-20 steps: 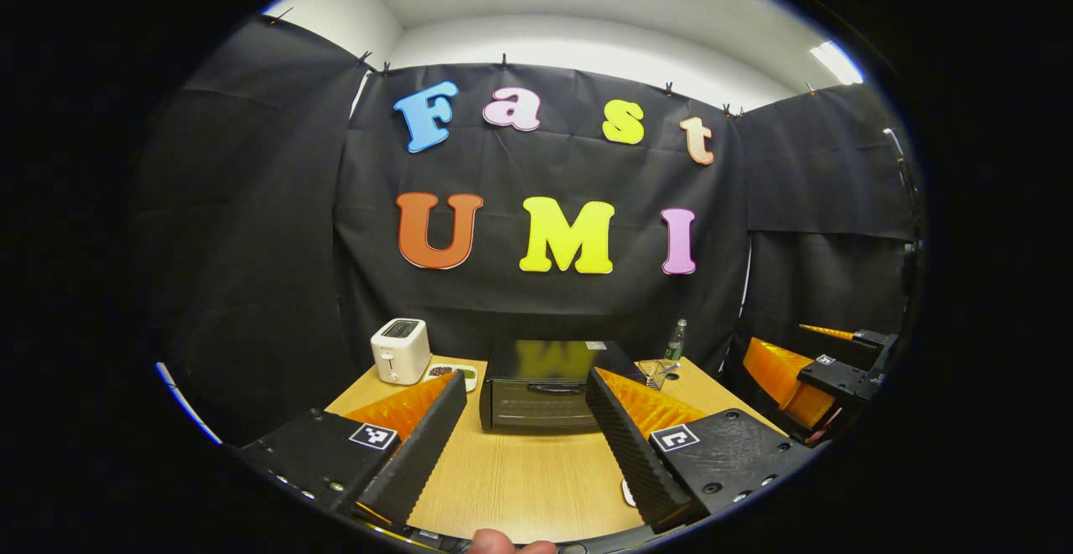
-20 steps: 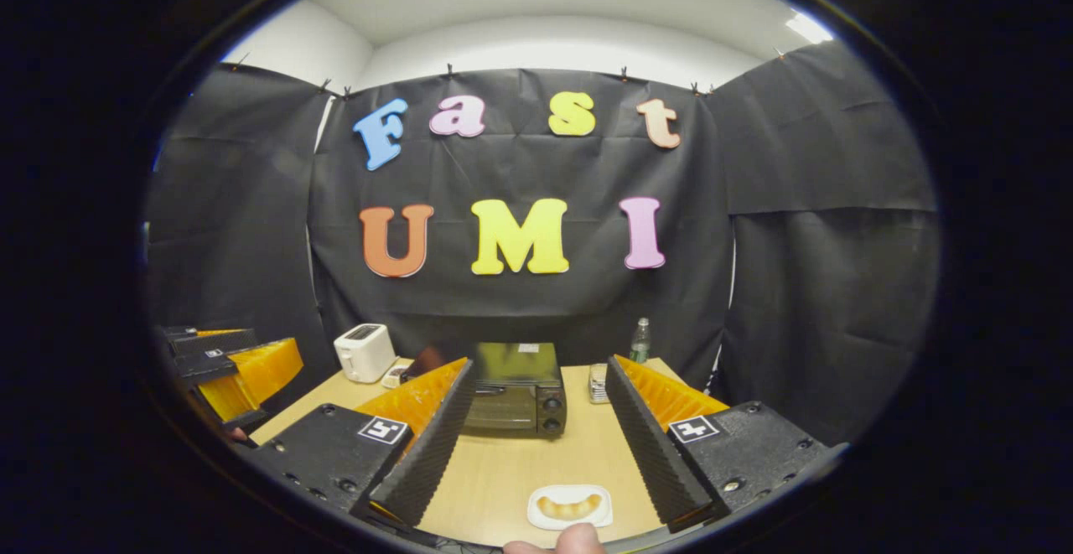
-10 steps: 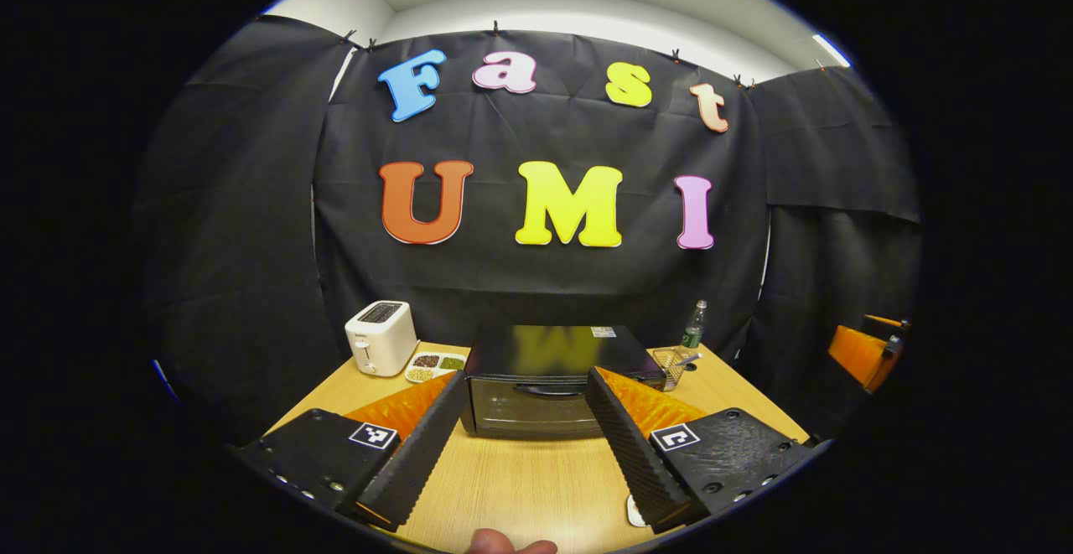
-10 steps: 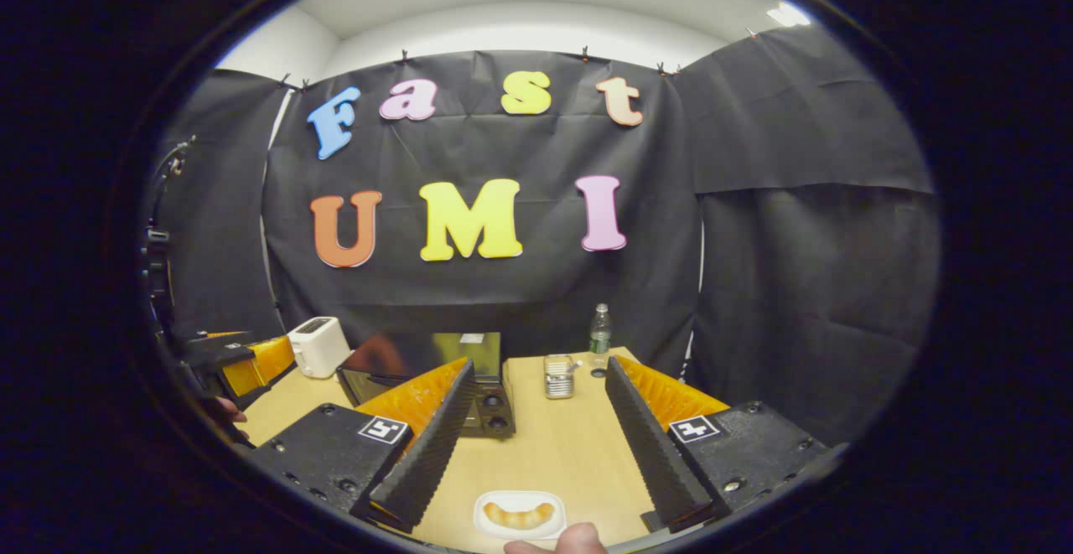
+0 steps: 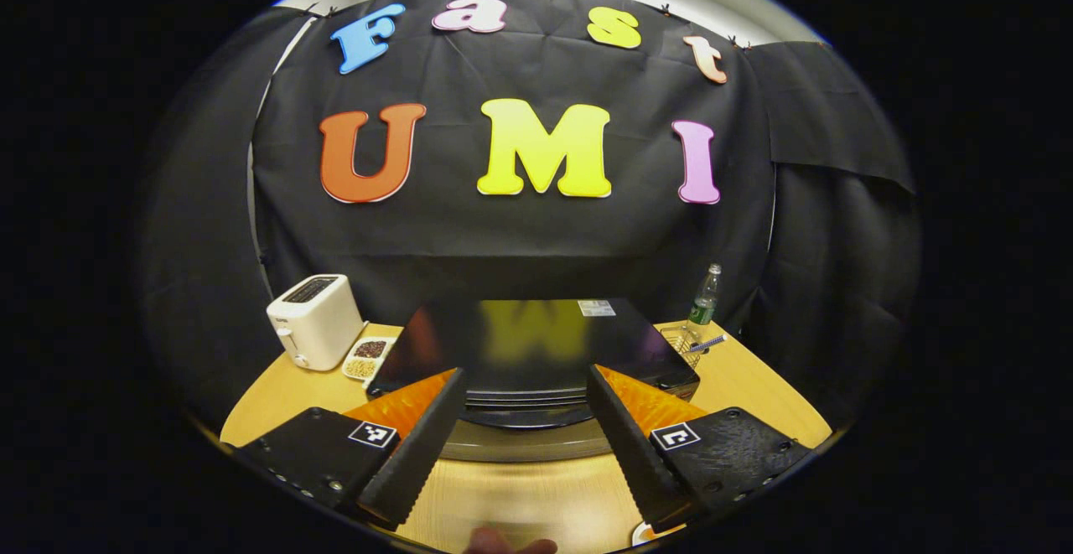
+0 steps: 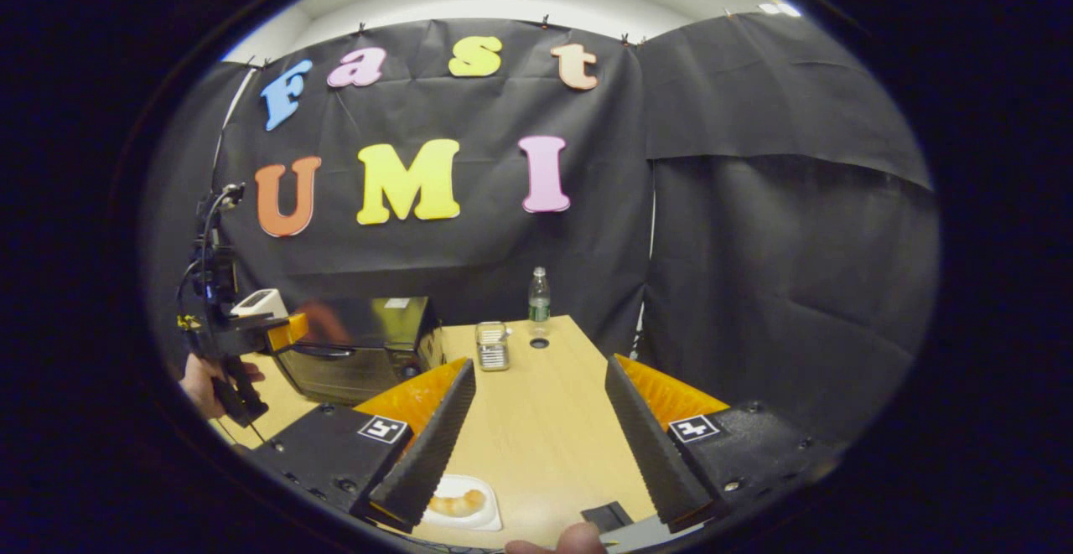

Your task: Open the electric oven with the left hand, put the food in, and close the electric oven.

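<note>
Right at the near edge of the table, the food sits on a little white plate, just under the right gripper. That gripper's fingers are spread wide with nothing between them, so my guess is it's parked over the plate ready to pick the food up once the oven is open.

A bit farther in, on the left, the left gripper is lined up square with the front of the oven. It's also wide open and holding nothing. The oven's top edge and the dark curved handle sit right between its fingers, which looks like the setup for grabbing the handle. The door looks shut to me, so opening it hasn't happened yet. In the right gripper view you can see a hand holding that gripper up against the oven front.

Further back: a white toaster and a small tray of snacks to the oven's left, a wire basket and a water bottle to its right, all out of the door's way.
</note>
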